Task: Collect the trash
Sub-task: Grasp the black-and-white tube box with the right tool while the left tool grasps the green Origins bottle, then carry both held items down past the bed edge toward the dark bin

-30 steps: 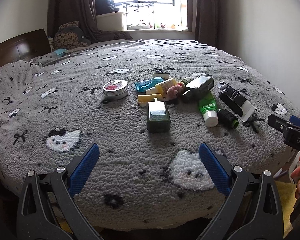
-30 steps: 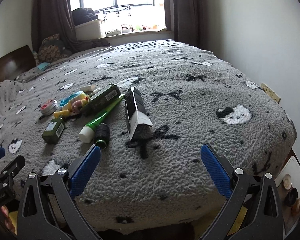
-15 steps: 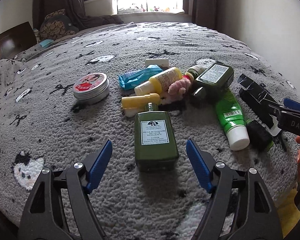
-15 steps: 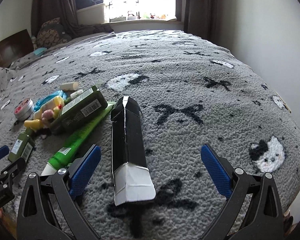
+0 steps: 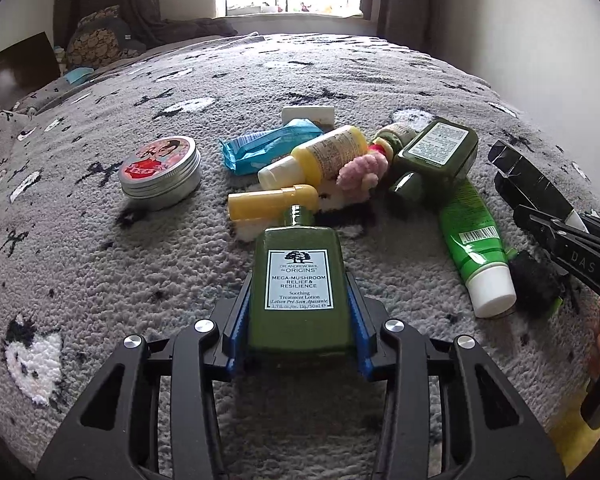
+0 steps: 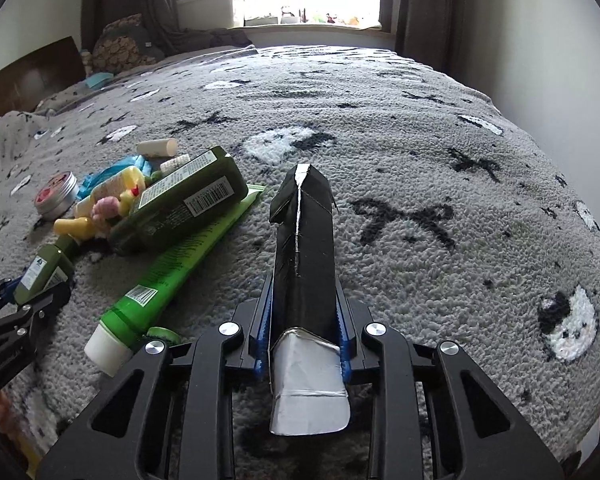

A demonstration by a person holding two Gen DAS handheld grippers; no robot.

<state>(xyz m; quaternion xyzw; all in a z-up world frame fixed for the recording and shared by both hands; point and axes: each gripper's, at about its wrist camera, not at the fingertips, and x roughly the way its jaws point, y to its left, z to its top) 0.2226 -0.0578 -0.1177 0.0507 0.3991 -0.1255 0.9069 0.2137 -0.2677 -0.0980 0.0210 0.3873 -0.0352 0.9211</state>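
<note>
A small dark green lotion bottle (image 5: 299, 248) with a white label lies on the grey fleece blanket (image 5: 100, 272). My left gripper (image 5: 299, 312) is closing on it, with both blue pads against the bottle's sides. A long black carton (image 6: 304, 232) with a silver-white end lies to the right. My right gripper (image 6: 303, 304) is shut on it near that end. The right gripper's black tip (image 5: 560, 240) shows at the edge of the left wrist view. The left gripper (image 6: 20, 304) and its bottle (image 6: 44, 272) show at the left of the right wrist view.
Beyond the bottle lie a round tin (image 5: 160, 168), a blue packet (image 5: 268, 148), a yellow bottle (image 5: 320, 156), a yellow tube (image 5: 272, 204), a pink fluffy thing (image 5: 362, 172), a larger green bottle (image 5: 436, 156), a bright green tube (image 5: 472, 240) and a black roll (image 5: 536, 284). A wall (image 6: 540, 40) flanks the bed's right.
Both grippers came forward and down over the bed. The left one closed around the green lotion bottle; the right one closed on the black carton.
</note>
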